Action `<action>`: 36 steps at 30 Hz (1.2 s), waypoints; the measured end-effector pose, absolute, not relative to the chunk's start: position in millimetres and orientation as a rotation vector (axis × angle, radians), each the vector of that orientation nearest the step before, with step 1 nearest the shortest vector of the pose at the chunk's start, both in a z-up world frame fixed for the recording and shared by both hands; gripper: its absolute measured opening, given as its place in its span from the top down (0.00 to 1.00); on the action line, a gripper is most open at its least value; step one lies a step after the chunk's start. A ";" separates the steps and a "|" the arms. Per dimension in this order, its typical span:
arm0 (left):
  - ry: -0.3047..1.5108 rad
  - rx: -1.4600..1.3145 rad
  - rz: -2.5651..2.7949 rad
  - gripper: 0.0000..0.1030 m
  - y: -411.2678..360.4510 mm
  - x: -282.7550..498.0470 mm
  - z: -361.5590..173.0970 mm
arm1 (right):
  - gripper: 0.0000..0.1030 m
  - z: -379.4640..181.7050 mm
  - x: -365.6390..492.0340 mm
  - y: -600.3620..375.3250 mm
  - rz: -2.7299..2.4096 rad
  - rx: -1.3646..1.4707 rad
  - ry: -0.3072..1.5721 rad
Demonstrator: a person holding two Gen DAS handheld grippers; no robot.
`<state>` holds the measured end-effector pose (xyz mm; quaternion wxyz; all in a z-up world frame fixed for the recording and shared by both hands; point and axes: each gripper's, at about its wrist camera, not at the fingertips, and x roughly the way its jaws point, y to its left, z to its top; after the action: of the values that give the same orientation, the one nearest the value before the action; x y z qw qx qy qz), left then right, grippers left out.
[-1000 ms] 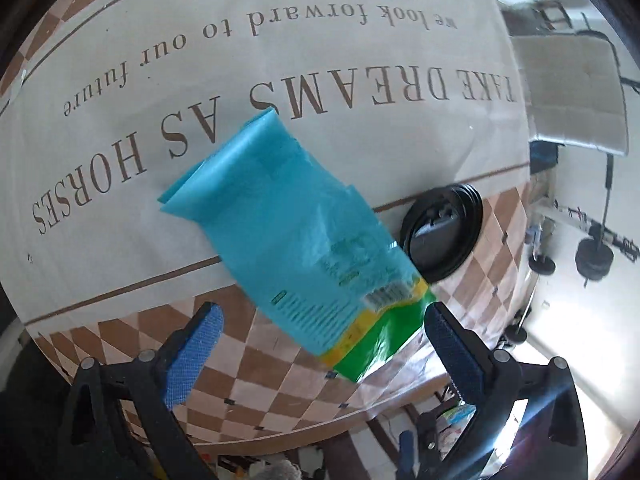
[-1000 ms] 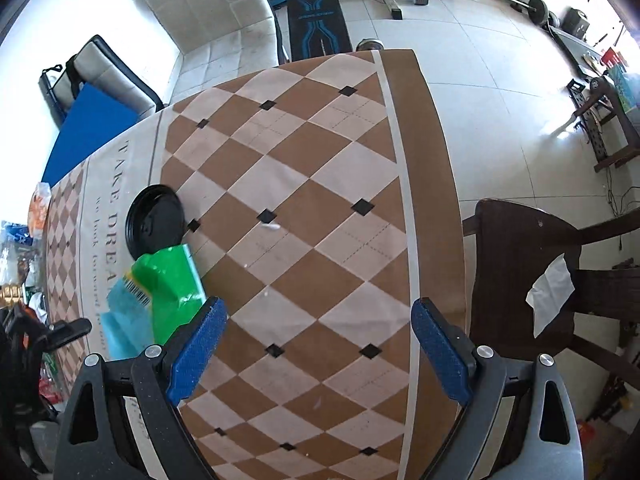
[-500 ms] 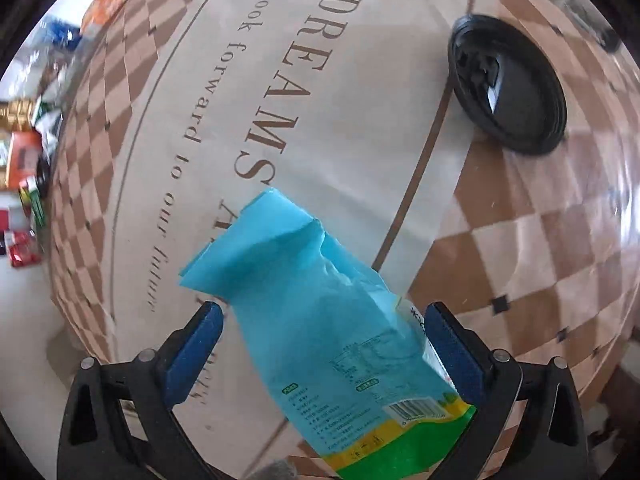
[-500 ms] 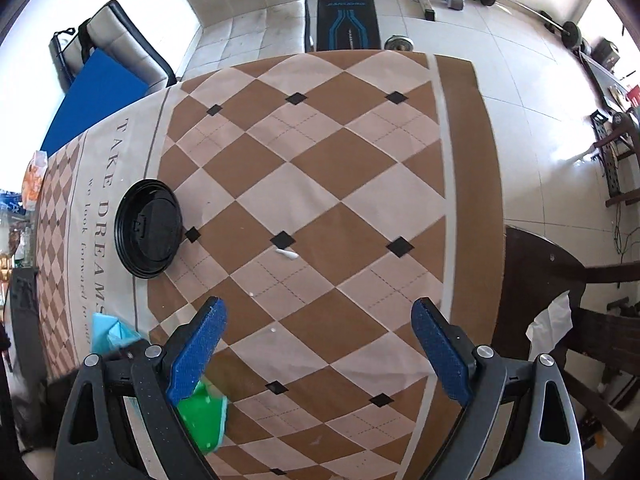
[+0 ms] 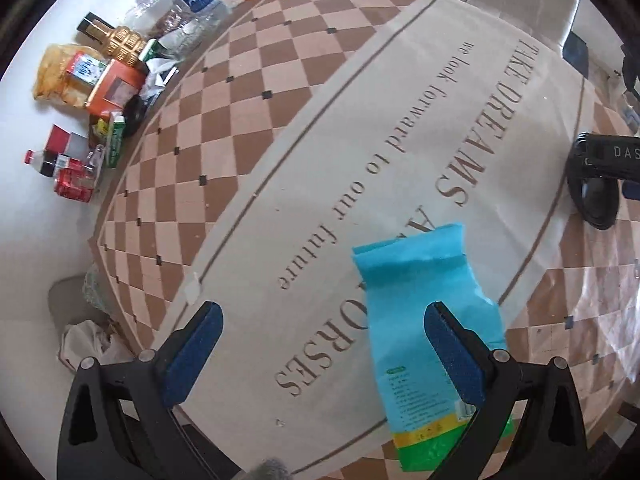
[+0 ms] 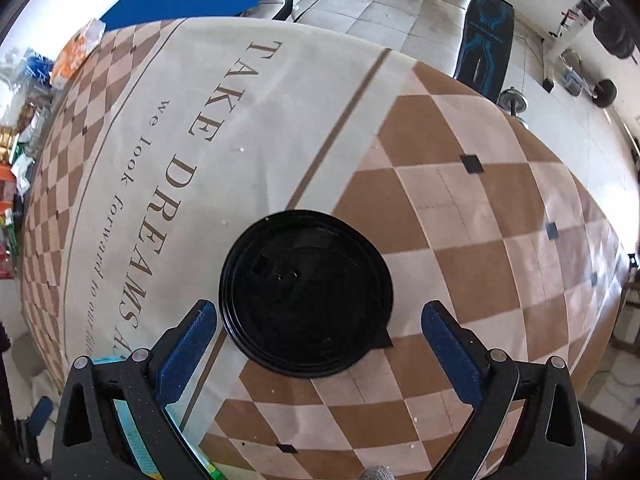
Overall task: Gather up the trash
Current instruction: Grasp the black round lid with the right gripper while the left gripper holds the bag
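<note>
Both tongs wide open, holding nothing. My right tongs [image 6: 320, 322] straddle the black lid [image 6: 306, 296] flat on the bench [image 6: 460, 240], lined up to pinch. Left tongs [image 5: 322, 326] hover beside the blue-green wrapper [image 5: 424, 312], next pickup.

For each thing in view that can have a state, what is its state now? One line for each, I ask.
Left tool: open, holding nothing.
Right tool: open, the black plastic lid lies between its fingers.
Blue and green snack wrapper: opened, crumpled, flat on the tablecloth.
Black plastic lid: flat on the tablecloth, not gripped.
</note>
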<state>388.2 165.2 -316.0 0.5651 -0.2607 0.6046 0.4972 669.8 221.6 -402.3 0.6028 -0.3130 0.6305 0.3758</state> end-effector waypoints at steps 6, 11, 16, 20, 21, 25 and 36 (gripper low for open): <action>1.450 -0.544 1.278 0.00 183.2 368.7 -323.4 | 0.13 -411.1 651.6 237.3 0.816 -0.868 1.375; 1.430 -0.583 1.247 0.00 177.6 366.3 -316.3 | 0.18 -400.5 641.0 224.0 0.833 -0.870 1.320; 1.392 -0.782 1.054 0.00 150.2 367.2 -312.7 | 0.18 -386.6 638.3 175.0 0.848 -0.817 1.332; 1.315 -1.075 0.862 0.00 137.4 357.8 -331.0 | 0.18 -380.3 641.1 110.1 0.830 -0.741 1.394; 1.314 -1.128 0.832 0.00 137.9 358.5 -339.2 | 0.18 -380.9 641.3 94.9 0.818 -0.724 1.409; 1.308 -1.214 0.819 0.00 148.7 370.4 -361.9 | 0.18 -388.1 649.4 41.9 0.754 -0.642 1.475; 1.445 -1.130 0.830 0.12 151.7 415.1 -396.3 | 0.18 -386.9 650.4 -22.0 0.706 -0.539 1.504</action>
<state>415.1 151.7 -396.3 0.5347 -0.4744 0.6065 0.3482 650.4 -22.0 -386.9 0.6422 -0.2366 0.6600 0.3098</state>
